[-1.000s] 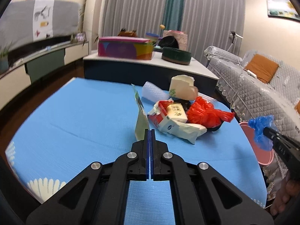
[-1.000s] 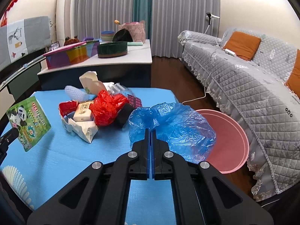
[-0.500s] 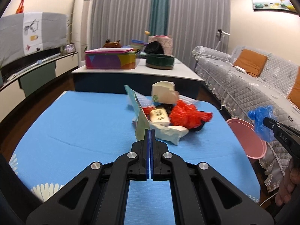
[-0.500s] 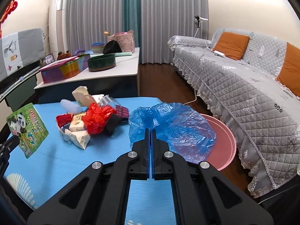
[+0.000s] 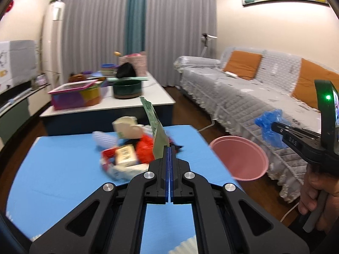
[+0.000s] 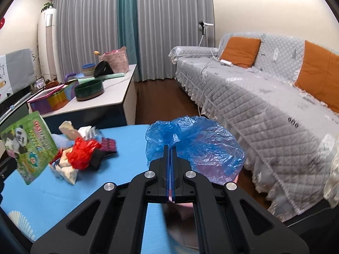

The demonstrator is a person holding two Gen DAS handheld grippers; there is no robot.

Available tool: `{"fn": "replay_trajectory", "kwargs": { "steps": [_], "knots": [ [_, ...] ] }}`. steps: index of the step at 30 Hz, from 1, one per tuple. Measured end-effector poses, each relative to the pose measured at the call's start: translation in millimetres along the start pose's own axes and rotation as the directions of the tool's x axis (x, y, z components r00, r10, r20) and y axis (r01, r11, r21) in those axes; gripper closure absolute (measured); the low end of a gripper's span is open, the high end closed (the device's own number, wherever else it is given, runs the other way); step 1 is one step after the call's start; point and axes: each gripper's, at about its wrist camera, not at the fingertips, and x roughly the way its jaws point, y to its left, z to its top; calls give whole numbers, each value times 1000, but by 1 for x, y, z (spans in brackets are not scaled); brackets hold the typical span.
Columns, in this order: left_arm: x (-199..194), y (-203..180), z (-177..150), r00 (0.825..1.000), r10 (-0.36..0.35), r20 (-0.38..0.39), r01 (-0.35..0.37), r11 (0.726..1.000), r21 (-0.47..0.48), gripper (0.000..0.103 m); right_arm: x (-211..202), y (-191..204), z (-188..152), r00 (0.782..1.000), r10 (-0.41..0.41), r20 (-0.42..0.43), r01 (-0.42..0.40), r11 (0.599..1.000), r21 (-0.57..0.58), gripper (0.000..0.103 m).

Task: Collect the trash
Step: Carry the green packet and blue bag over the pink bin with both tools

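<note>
My left gripper [image 5: 168,148] is shut on a green panda snack packet [image 5: 155,130], held upright above the blue table; the packet also shows in the right wrist view [image 6: 28,146]. My right gripper [image 6: 170,148] is shut on a crumpled blue plastic bag [image 6: 197,146], which hangs over the pink bin [image 5: 238,157] beside the table's right edge. The bag also shows in the left wrist view [image 5: 270,127]. A trash pile [image 5: 129,148] with a red bag [image 6: 83,153], small boxes and wrappers lies on the table.
The blue table [image 5: 63,169] ends just left of the pink bin. A grey quilted sofa [image 6: 264,105] with orange cushions runs along the right. A white low table [image 5: 135,99] with boxes and bowls stands behind.
Both grippers have risen and swung to the right, toward the pink bin. The packet and the blue bag stay gripped. The blue bag now hangs over the bin.
</note>
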Motion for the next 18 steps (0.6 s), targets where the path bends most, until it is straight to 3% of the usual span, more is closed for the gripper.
{"fn": "replay_trajectory", "kwargs": {
  "steps": [10, 18],
  "knots": [
    [59, -61, 27, 986, -162, -40, 164, 984, 73, 103, 33, -52, 51, 1000, -22, 8, 23, 998, -54, 102],
    [112, -100, 32, 963, -256, -87, 266, 956, 123, 103, 81, -84, 35, 997, -33, -64, 36, 999, 34, 102]
  ]
}}
